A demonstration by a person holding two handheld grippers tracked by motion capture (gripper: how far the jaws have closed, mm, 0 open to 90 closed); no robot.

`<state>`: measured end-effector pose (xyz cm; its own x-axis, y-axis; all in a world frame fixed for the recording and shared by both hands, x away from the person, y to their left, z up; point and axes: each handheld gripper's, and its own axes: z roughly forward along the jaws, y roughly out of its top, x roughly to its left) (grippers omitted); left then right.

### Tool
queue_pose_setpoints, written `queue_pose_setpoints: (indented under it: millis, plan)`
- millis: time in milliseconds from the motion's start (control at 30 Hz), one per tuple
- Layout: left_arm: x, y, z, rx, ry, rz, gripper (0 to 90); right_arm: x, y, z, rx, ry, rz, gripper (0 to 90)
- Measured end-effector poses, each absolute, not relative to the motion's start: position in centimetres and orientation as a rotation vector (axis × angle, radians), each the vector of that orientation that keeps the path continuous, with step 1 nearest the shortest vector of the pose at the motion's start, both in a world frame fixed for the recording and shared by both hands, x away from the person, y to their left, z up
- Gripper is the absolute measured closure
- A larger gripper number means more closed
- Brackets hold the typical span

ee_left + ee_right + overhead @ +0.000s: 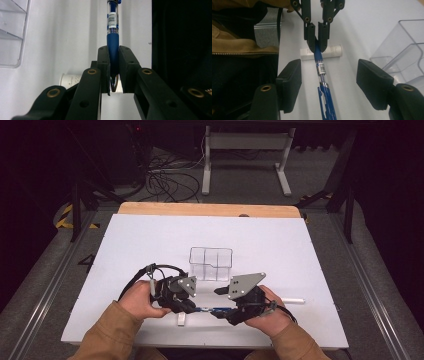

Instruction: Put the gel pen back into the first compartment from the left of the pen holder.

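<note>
Near the table's front edge, the left gripper (113, 75) is clamped on the blue grip of a pen (113, 32). The right gripper (327, 85) has its jaws apart, either side of the pen's clip end. A white tube (335, 52) lies just beneath. Farther in, toward the middle, stands a clear divided box (211, 263); another white stick (292, 300) lies toward the right edge.

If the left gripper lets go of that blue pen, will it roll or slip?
The blue pen is round-barrelled, so it would probably roll, though its clip may stop it. The left gripper clamps only its tapered tip end, a grip that could slip. It looks stiff and light.
</note>
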<state>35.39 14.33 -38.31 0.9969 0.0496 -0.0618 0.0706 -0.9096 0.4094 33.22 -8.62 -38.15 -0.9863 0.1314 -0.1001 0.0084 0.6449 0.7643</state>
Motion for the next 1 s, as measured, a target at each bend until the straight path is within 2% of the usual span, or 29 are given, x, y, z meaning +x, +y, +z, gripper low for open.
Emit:
queue_pose_setpoints:
  millis: [700,1000]
  plan:
    - [35.1,14.3,-38.3,2.719,0.081,-0.075,80.8,33.9,-5.9,-39.9,0.065,2.893,1.063,55.7]
    - [35.1,14.2,-38.3,2.722,0.078,-0.076,80.7,33.8,-5.3,-40.3,0.041,2.907,1.0,66.6]
